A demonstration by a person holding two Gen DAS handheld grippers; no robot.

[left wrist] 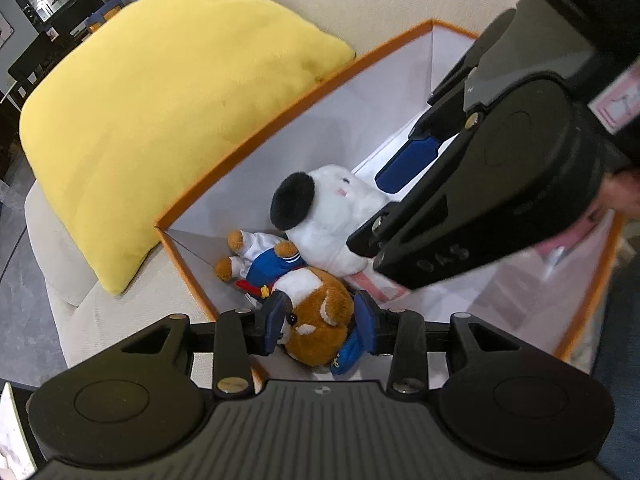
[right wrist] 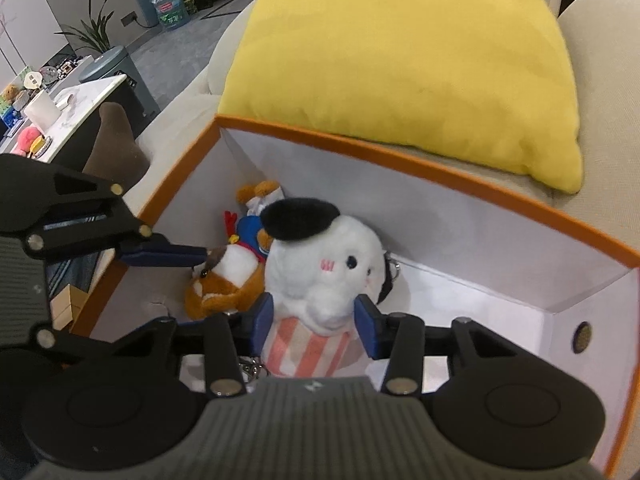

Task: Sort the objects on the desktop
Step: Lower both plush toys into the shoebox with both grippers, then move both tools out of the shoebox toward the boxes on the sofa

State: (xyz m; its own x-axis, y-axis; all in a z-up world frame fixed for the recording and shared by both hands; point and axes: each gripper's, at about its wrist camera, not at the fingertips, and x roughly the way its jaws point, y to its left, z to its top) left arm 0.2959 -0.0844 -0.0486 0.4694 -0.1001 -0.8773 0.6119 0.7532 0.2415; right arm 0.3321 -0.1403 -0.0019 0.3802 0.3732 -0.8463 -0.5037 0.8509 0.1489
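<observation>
An orange-rimmed white box (left wrist: 260, 138) (right wrist: 400, 156) sits on a beige sofa. Two plush toys lie inside it. A brown and white plush dog (left wrist: 320, 312) (right wrist: 224, 284) in a blue sailor outfit lies near the box corner, and my left gripper (left wrist: 320, 322) is shut on its head. Beside it lies a white plush (left wrist: 340, 204) (right wrist: 324, 268) with a black beret and a pink striped body. My right gripper (right wrist: 314, 322) is shut on the white plush's lower part. In the right wrist view one left finger (right wrist: 172, 254) touches the dog's head.
A large yellow cushion (left wrist: 160, 100) (right wrist: 400, 60) leans on the sofa (left wrist: 120, 320) right behind the box. A white side table (right wrist: 80, 96) with small items stands beyond the sofa arm, next to a brown cone-shaped object (right wrist: 114, 144). A hand (left wrist: 624, 196) holds the right gripper.
</observation>
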